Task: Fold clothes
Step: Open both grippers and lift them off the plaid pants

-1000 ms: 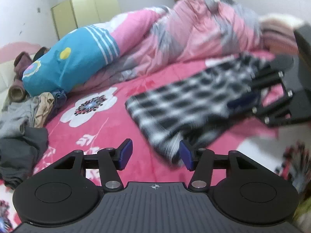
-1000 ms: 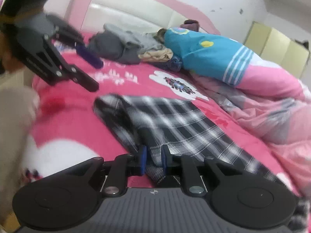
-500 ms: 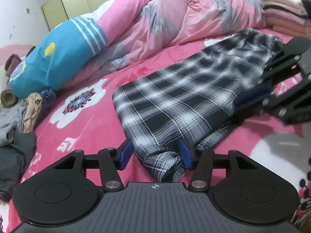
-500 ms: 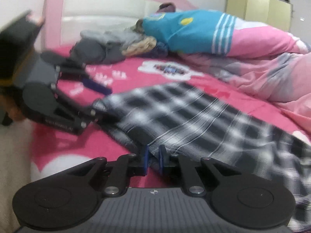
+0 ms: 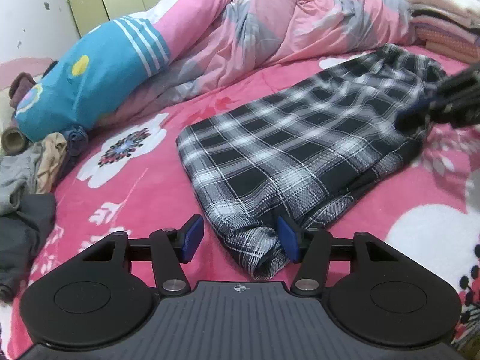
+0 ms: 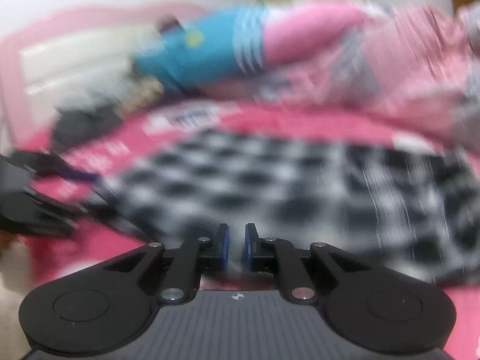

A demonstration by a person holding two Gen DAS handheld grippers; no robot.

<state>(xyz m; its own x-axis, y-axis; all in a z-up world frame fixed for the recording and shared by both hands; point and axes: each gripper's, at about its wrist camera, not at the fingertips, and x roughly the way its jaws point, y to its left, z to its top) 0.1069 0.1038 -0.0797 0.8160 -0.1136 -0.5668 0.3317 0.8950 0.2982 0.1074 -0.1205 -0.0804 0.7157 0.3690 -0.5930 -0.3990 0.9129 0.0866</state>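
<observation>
Pink bedspread (image 5: 126, 198), plaid garment (image 5: 294, 150) corner between spread left gripper (image 5: 238, 238) pads

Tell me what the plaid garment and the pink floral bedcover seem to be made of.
Plaid garment: probably thin woven cotton or flannel, matte; it creases and bunches softly at the near corner. Bedcover: looks like plush fleece, its printed flowers soft-edged, though the pile is unclear.
</observation>
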